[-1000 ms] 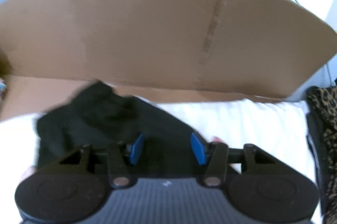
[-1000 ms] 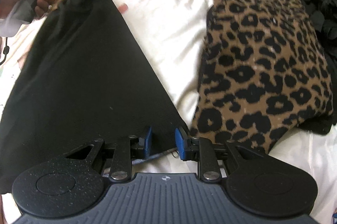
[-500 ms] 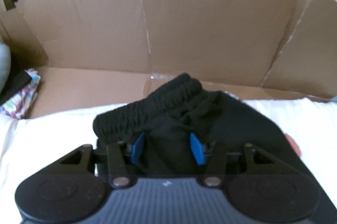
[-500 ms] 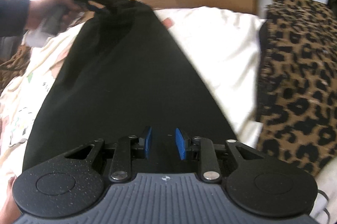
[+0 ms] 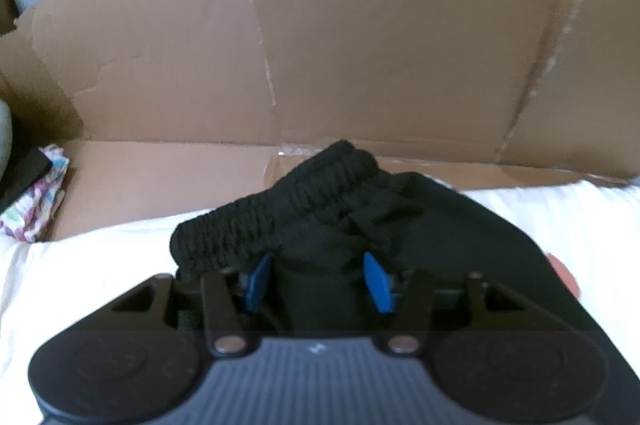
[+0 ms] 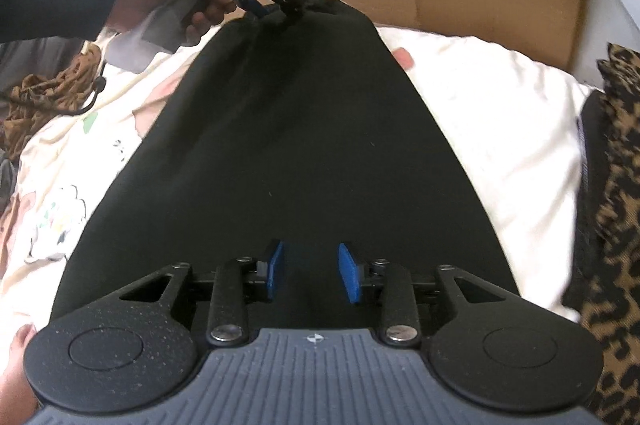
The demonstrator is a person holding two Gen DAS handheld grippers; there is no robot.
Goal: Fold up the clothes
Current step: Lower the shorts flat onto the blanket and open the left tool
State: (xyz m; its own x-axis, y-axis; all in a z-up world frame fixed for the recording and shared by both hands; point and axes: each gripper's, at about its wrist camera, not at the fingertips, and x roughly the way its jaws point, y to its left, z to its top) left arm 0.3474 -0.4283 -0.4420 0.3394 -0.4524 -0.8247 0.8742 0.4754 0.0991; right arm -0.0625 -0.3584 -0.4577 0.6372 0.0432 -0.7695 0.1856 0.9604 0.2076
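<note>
A black garment (image 6: pixel 296 145) with a ribbed elastic waistband (image 5: pixel 280 209) lies stretched over a white bed sheet (image 6: pixel 500 113). My left gripper (image 5: pixel 316 281) has its blue pads around bunched black fabric at the waistband end; it also shows in the right wrist view (image 6: pixel 272 11), held by a hand. My right gripper (image 6: pixel 314 271) sits over the near end of the garment, its blue pads apart with black fabric between them.
A brown cardboard wall (image 5: pixel 360 45) stands behind the bed. A leopard-print garment (image 6: pixel 616 225) lies at the right. A patterned cloth (image 5: pixel 36 205) lies at the left by the cardboard. A brown crumpled cloth (image 6: pixel 52 93) lies far left.
The left gripper turned and lifted the waistband end toward the cardboard. The right gripper moved left onto the middle of the garment's near end, and the garment is now stretched between them.
</note>
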